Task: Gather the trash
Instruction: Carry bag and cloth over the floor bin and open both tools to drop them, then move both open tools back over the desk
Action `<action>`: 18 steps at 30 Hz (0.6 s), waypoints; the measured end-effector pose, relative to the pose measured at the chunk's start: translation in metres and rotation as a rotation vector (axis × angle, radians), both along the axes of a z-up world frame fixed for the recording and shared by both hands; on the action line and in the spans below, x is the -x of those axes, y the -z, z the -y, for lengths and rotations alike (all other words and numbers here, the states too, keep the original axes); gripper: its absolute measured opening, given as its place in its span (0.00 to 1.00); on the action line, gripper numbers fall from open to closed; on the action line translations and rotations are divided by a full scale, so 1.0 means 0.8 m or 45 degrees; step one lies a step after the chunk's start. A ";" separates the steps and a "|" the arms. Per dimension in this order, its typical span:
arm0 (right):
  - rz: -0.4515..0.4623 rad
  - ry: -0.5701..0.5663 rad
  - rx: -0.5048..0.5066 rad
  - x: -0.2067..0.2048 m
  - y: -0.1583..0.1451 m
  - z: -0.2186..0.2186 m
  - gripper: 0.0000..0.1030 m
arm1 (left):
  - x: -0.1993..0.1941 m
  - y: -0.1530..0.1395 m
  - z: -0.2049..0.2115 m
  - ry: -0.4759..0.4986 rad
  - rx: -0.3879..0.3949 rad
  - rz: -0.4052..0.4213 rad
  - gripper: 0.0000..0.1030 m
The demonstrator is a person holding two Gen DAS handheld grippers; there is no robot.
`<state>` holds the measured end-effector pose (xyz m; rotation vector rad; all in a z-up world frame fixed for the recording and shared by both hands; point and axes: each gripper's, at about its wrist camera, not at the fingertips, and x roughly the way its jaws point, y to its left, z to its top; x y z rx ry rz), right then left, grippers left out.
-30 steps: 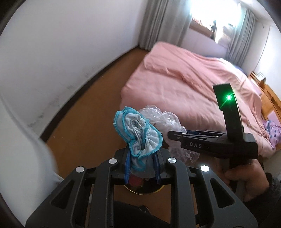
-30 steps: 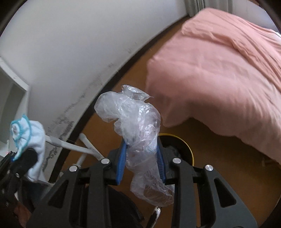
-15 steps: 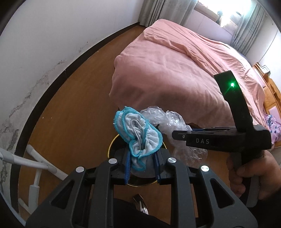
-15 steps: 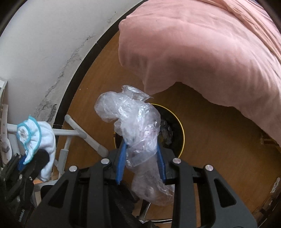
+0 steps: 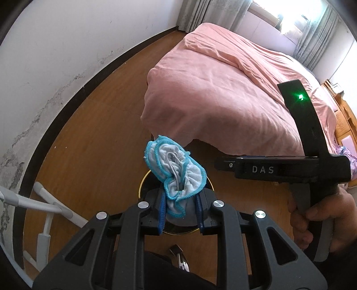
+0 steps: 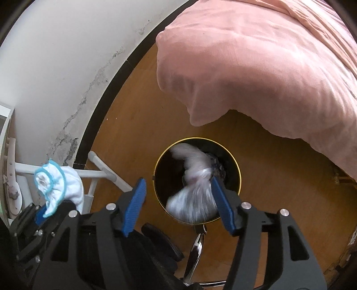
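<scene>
1. The left claw [image 5: 181, 209] is clenched on a white cloth with a blue edge [image 5: 175, 172]. The cloth sticks up from between its blue pads.
2. The right claw [image 6: 178, 205] is opening. Its blue pads [image 6: 135, 204] stand wide apart and do not press on anything.
3. A clear plastic bag [image 6: 194, 180] looks blurry between and below the right claw's pads. It is let go and is inside the mouth of the bin.
4. The black bin with a gold rim [image 6: 196, 141] stands on the wooden floor [image 5: 93, 145], right under both claws.
5. A hand [image 5: 321, 220] holds the handle of the right claw.
6. A white metal frame [image 6: 100, 172] stands by the wall [image 5: 55, 49], beside the bin.
7. Past the bin is a bed with a pink cover [image 5: 223, 89]. The cover's corner hangs down near the bin.
8. Far back are grey curtains [image 5: 200, 11] and a bright window.
</scene>
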<state>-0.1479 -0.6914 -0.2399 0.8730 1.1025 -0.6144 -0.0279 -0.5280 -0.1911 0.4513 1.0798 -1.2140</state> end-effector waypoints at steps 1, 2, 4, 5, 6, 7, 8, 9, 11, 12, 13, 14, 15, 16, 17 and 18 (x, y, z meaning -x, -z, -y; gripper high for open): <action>0.003 0.007 0.003 0.001 -0.002 0.001 0.59 | 0.000 0.000 0.000 0.004 -0.001 -0.004 0.20; 0.009 0.015 0.006 0.003 -0.003 0.003 0.59 | 0.001 0.001 0.001 0.009 -0.003 -0.009 0.20; 0.025 0.043 0.015 0.007 -0.008 0.006 0.60 | 0.003 0.004 0.002 0.019 -0.010 -0.017 0.20; 0.033 0.058 0.022 0.009 -0.011 0.007 0.61 | 0.005 0.006 0.003 0.029 -0.012 -0.020 0.20; 0.040 0.072 0.027 0.009 -0.013 0.009 0.62 | 0.008 0.007 0.004 0.038 -0.016 -0.022 0.20; 0.049 0.087 0.029 0.011 -0.015 0.010 0.62 | 0.010 0.009 0.005 0.048 -0.022 -0.026 0.20; 0.068 0.106 0.028 0.015 -0.018 0.012 0.62 | 0.012 0.011 0.005 0.054 -0.025 -0.030 0.20; 0.080 0.122 0.028 0.017 -0.020 0.014 0.62 | 0.013 0.013 0.007 0.060 -0.029 -0.036 0.21; 0.100 0.148 0.038 0.023 -0.025 0.017 0.63 | 0.016 0.013 0.011 0.071 -0.034 -0.052 0.27; 0.109 0.159 0.043 0.025 -0.026 0.018 0.64 | 0.017 0.013 0.013 0.078 -0.035 -0.057 0.39; 0.117 0.165 0.046 0.027 -0.027 0.020 0.66 | 0.018 0.012 0.014 0.080 -0.034 -0.054 0.45; 0.126 0.172 0.048 0.029 -0.029 0.021 0.66 | 0.020 0.009 0.015 0.082 -0.025 -0.040 0.52; 0.135 0.180 0.052 0.031 -0.031 0.022 0.66 | 0.022 0.006 0.015 0.086 -0.017 -0.025 0.53; 0.138 0.182 0.053 0.032 -0.031 0.023 0.66 | 0.024 0.005 0.015 0.091 -0.016 -0.016 0.53; 0.143 0.182 0.053 0.033 -0.032 0.023 0.66 | 0.025 0.003 0.016 0.099 -0.017 -0.011 0.54; 0.145 0.180 0.053 0.033 -0.032 0.023 0.67 | 0.026 0.002 0.016 0.101 -0.017 -0.008 0.54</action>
